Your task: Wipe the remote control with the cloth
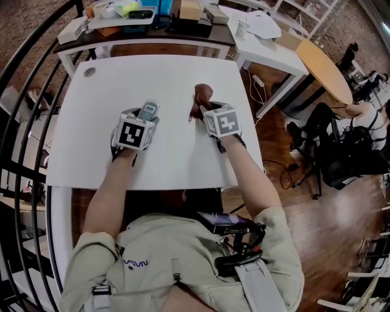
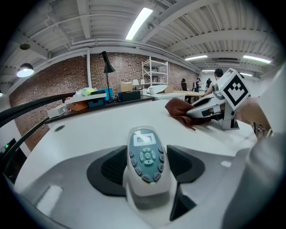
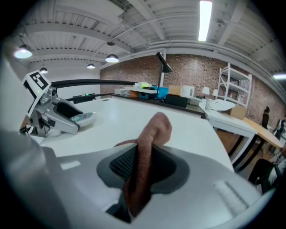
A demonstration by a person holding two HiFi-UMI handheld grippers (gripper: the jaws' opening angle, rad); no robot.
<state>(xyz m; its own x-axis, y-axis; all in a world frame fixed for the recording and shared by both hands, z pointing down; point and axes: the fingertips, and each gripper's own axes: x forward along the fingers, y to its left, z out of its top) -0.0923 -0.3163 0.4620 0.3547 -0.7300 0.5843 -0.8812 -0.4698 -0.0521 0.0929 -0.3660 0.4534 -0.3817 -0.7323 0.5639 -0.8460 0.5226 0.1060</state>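
the white counter (image 1: 91,152) has bare room on all sides of your hands: a wide strip to the left, open surface ahead up to the far edge, and a band between the grippers and the near edge by your body. its right edge runs close beside your right forearm, with wood floor past it. a small round hole (image 1: 89,72) sits near the far left corner. a curved black railing (image 1: 24,91) hems the left side, and a white desk (image 1: 268,42) stands just off the far right corner.

your left gripper (image 1: 145,120) has its jaws set wide and closed against the sides of the remote control (image 1: 148,109), which points away from you, buttons up. your right gripper (image 1: 204,113) has its jaws drawn close together, pinching the brown cloth (image 1: 203,93). a fold of the cloth bulges out past the tips, and the rest lies bunched on the counter. cloth and remote control are near each other but apart.

behind the counter, a white tray (image 1: 119,21) on a dark counter holds a yellow-green thing (image 1: 126,8); the rest in it is too small to tell.

in the head view the marker cubes cover both sets of jaws. the remote control's near end is buried in the left gripper, and the cloth's lower end drops out of sight between the right jaws.
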